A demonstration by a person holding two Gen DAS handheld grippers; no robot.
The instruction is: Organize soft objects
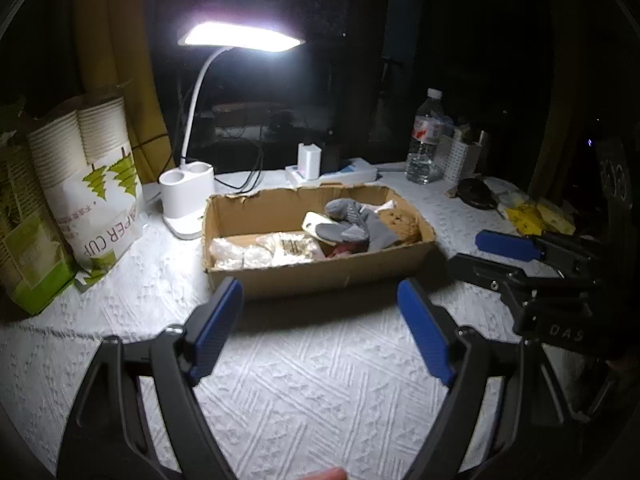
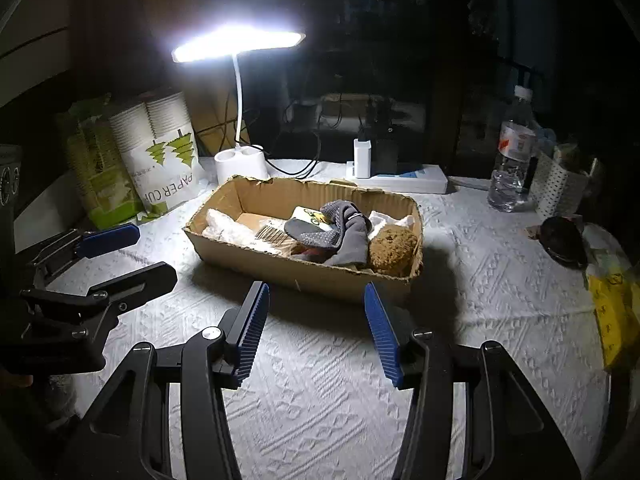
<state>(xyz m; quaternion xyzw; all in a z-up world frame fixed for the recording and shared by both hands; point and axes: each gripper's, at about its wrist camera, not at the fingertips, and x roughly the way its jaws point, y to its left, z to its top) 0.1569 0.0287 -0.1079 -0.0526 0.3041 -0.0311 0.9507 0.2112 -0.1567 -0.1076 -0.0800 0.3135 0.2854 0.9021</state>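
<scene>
Plainly both grippers gape empty before the cardboard box, perhaps full.

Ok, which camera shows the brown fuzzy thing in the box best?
The right wrist view: the brown fuzzy thing sits near that camera, its rounded shape visible in the cardboard box's corner. The left wrist view shows only part, behind the grey socks.

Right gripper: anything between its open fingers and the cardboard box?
Nothing: in the right wrist view only bare white textured tablecloth, shadowed, lies between the right gripper and the near wall of the brown cardboard box.
</scene>
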